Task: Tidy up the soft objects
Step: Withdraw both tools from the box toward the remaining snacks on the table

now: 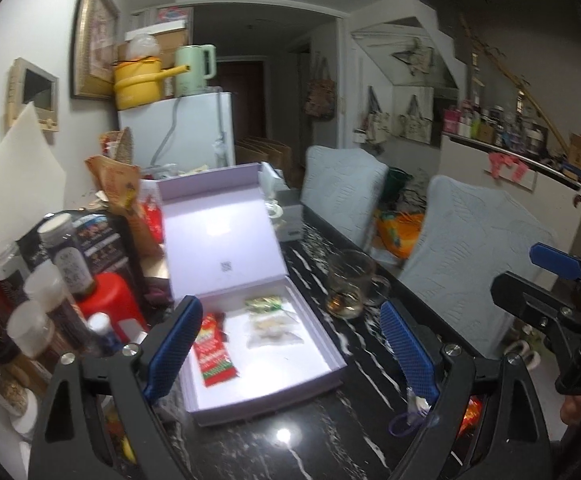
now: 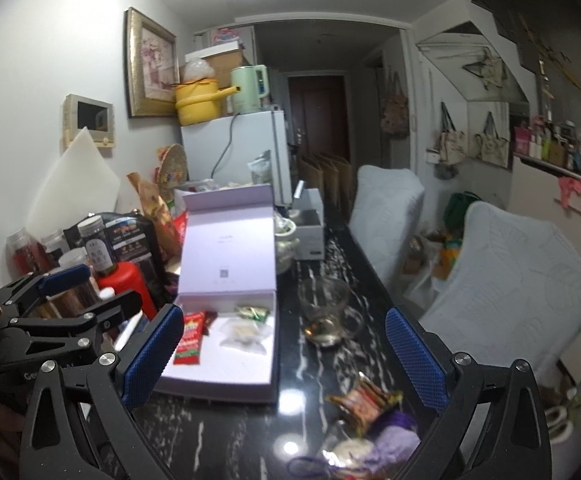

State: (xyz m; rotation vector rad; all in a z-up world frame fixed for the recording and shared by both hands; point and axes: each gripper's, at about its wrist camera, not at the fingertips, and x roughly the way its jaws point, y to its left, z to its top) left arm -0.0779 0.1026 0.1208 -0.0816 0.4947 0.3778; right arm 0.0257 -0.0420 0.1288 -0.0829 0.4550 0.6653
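Both tools are spread wide with nothing between their pads: the left tool (image 1: 290, 344) hangs just short of the open lilac box (image 1: 322, 344), and the right tool (image 2: 286, 356) is drawn back beside it over the dark marbled counter (image 2: 330, 264). The task looks partly done. Inside the box, ahead of the left tool, lie a red snack packet (image 1: 214, 354) by its left pad, and farther in a green wrapped sweet (image 1: 264, 304) and a clear pouch (image 1: 272, 330). Still to sort, by my reading, is the small heap on the counter close under the right tool: a striped packet (image 2: 364, 400), a purple drawstring pouch (image 2: 394, 440) and a pale round sachet (image 2: 350, 450). A glass mug (image 2: 326, 312) stands ahead of the right tool, just right of the box, and could be knocked on the way across. Jars and a red bottle (image 1: 106, 300) crowd the left tool's left side; two padded chairs (image 2: 510, 280) stand to the right.
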